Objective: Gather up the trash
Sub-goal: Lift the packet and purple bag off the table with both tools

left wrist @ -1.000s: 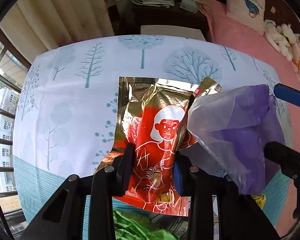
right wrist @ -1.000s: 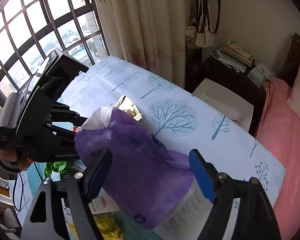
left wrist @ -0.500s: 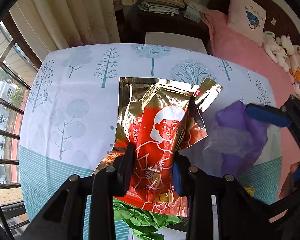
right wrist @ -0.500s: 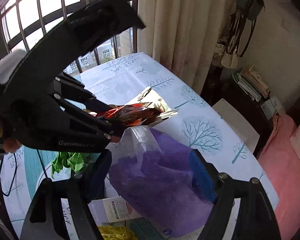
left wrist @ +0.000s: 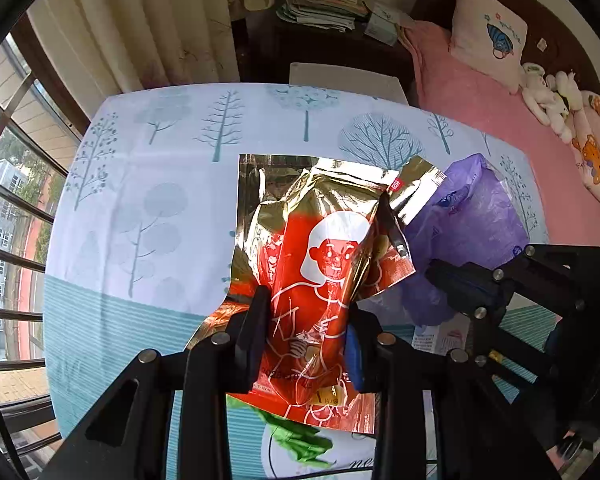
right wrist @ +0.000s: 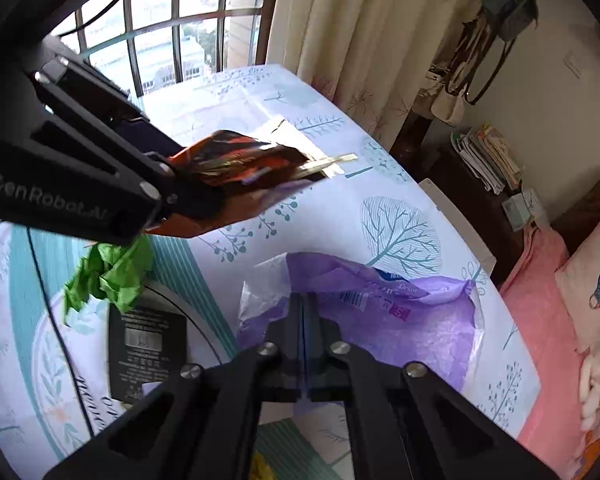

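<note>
Left wrist view: the left gripper is clamped tight on the red and gold snack wrapper, holding it up off the tree-print tablecloth, so that piece is picked up but not bagged. Just right of the claw sits the purple trash bag, and the right gripper pinches its near edge. Below the claw, green crumpled wrapping waits. Ahead the cloth is bare to its far edge: plenty of room. Right wrist view: the right gripper has its jaws pressed together on the purple trash bag's rim, its mouth gaping ahead. Up and left, the snack wrapper hangs clear of the opening. A black packet and green scrap lie left, uncollected; I judge the task around midway.
</note>
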Demonstrator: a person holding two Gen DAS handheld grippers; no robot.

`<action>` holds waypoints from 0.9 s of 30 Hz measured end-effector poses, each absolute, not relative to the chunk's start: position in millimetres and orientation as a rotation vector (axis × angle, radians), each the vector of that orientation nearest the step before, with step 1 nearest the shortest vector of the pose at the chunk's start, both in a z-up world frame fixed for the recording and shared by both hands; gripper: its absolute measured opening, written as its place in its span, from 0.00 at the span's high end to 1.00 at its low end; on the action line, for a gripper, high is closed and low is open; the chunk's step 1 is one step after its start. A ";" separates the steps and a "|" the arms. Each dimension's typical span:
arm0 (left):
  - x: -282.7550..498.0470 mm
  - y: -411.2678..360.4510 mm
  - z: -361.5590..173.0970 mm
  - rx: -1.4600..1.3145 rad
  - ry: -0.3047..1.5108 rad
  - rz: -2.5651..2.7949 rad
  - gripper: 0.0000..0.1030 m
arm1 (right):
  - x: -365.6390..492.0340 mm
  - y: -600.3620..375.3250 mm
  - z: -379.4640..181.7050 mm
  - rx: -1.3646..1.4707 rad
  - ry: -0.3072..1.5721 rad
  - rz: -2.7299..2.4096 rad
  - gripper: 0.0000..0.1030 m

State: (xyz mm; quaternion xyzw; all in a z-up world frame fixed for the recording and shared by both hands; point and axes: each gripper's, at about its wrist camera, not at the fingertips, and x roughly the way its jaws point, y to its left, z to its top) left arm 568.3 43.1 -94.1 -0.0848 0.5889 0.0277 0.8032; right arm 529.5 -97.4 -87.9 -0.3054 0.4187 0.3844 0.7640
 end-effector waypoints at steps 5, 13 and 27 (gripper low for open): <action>547.0 53.8 -73.1 -0.195 1.232 0.067 0.70 | 534.8 -117.9 -59.0 -0.471 0.899 0.828 1.00; 508.4 62.3 -38.3 -0.209 1.177 0.043 0.70 | 534.9 -143.6 -36.8 -0.315 0.955 0.683 1.00; 500.6 74.2 -46.7 -0.242 1.175 0.053 0.70 | 582.2 -189.9 -62.8 -0.067 1.100 0.506 0.24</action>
